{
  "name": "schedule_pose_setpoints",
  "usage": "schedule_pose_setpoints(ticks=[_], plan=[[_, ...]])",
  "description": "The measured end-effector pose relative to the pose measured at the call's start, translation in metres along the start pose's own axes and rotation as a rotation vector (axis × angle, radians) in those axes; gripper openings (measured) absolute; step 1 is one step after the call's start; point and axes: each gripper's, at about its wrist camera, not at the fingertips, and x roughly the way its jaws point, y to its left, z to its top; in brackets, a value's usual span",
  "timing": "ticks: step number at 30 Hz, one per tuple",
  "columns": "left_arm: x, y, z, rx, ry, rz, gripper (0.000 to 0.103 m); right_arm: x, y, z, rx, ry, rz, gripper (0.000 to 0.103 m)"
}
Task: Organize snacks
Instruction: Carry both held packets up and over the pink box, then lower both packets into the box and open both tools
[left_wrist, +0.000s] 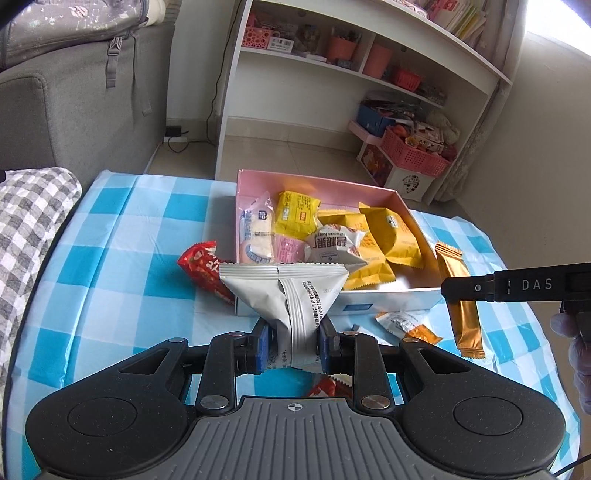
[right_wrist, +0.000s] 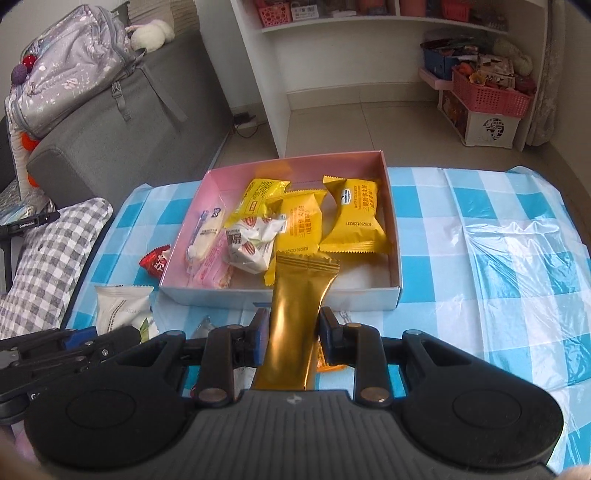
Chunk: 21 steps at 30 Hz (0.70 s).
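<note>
A pink-lined box on the blue checked tablecloth holds several yellow, white and pink snack packets. My left gripper is shut on a silver-white snack packet, held above the cloth just in front of the box's near wall. My right gripper is shut on a long gold snack bar, also raised before the box. In the left wrist view the right gripper's black finger reaches in from the right edge. In the right wrist view the left gripper's fingers and the silver-white snack packet show at lower left.
A red packet lies left of the box. A small white-and-orange packet lies on the cloth near the box's front. Another red wrapper peeks under my left gripper. A grey sofa, checked cushion and white shelf surround the table.
</note>
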Motion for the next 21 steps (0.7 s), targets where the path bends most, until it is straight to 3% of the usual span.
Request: schedule_pose_setpoints(ticks=[11,21], plan=[[0.067,-0.016,0.061,0.048,-0.06,0.02,0.024,0.04,-0.007,0.041,-0.008,-0.121,0.009,0.026],[0.115,-0.009,0.082,0.015,-0.072,0.051,0.024,0.067,-0.014,0.05,0.016,-0.156,0.03,0.026]])
